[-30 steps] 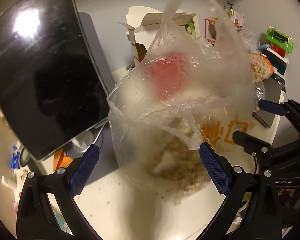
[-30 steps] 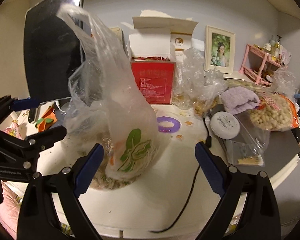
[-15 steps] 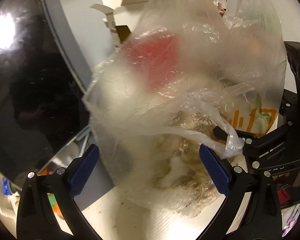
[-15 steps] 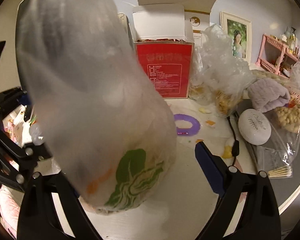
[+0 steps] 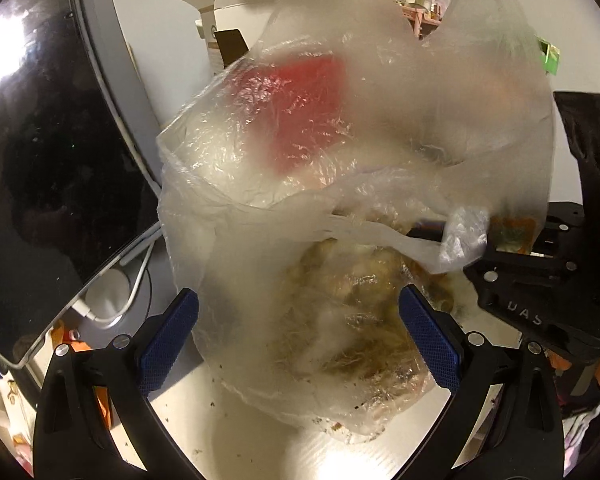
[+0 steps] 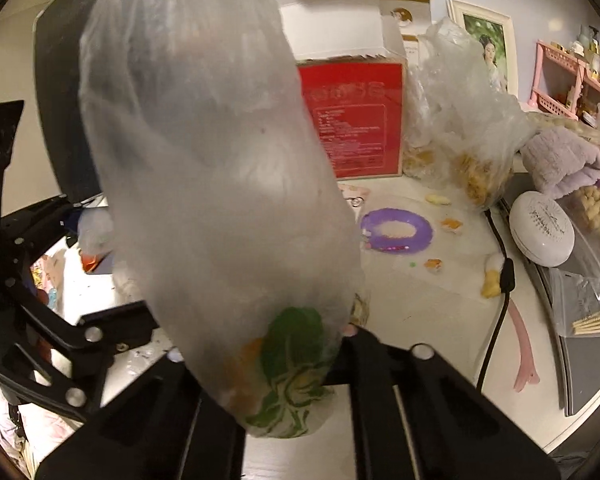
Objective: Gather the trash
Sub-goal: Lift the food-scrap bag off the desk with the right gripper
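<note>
A clear plastic trash bag (image 5: 340,208) with food scraps in its bottom stands on the white desk (image 5: 260,440). My left gripper (image 5: 300,336) is open, its blue pads on either side of the bag's lower part. In the right wrist view the bag (image 6: 220,168) fills the middle, with a green and orange print low down. My right gripper (image 6: 260,360) is shut on the bag's side; its pads are hidden behind the plastic. The right gripper's black body shows in the left wrist view (image 5: 540,280).
A dark monitor (image 5: 40,160) stands left of the bag, with a white cable (image 5: 112,304) at its foot. A red box (image 6: 356,116), another plastic bag with scraps (image 6: 468,120), a purple ring (image 6: 396,232), peel bits, a white oval case (image 6: 540,228) and a black cable (image 6: 496,320) lie to the right.
My right gripper has come up to the bag and shut on its side. Both grippers have moved closer to the bag. The left jaws stay open.
</note>
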A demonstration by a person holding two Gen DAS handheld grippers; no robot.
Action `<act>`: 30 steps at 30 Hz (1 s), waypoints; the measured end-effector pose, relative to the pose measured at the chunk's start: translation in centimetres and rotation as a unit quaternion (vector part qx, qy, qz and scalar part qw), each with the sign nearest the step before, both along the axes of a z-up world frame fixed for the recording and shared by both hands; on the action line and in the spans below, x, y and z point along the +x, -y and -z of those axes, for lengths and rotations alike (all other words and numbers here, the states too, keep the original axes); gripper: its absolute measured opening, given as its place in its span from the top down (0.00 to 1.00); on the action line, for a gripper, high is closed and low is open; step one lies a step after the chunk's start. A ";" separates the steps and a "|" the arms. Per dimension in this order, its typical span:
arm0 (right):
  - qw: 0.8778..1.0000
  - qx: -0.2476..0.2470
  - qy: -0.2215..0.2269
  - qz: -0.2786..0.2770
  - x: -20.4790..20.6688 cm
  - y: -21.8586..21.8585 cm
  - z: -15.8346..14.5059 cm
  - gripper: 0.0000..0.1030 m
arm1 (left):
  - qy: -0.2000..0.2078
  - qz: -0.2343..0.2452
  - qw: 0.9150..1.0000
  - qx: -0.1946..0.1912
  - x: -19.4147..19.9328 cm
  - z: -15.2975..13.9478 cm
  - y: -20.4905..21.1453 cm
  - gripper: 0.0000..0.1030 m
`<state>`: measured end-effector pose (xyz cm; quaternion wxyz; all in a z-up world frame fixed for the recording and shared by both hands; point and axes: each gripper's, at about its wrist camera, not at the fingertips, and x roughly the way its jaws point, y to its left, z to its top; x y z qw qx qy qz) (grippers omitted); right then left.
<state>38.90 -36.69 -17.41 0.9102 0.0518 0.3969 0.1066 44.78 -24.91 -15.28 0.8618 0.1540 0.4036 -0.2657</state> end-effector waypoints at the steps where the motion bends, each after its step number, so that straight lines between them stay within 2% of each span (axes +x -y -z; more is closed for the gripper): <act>1: 1.000 -0.002 0.003 -0.001 -0.1 -0.2 -0.2 0.95 | 0.001 -0.001 1.000 0.000 -0.2 -0.1 -0.1 0.06; 8: 0.999 -0.004 0.035 -0.005 -1.8 -1.3 -3.0 0.96 | 0.017 -0.007 1.000 -0.009 -2.9 -1.7 -0.5 0.06; 20: 0.996 -0.011 0.082 -0.024 -6.4 -3.6 -8.1 0.96 | 0.044 -0.031 0.998 -0.027 -8.1 -5.1 -4.1 0.06; 25: 0.995 -0.019 0.091 -0.034 -9.0 -5.0 -9.3 0.96 | 0.056 -0.038 0.997 -0.035 -11.5 -7.0 -5.5 0.06; 30: 0.994 -0.023 0.094 -0.046 -12.2 -6.7 -9.9 0.96 | 0.063 -0.047 0.996 -0.036 -15.4 -7.4 -7.4 0.06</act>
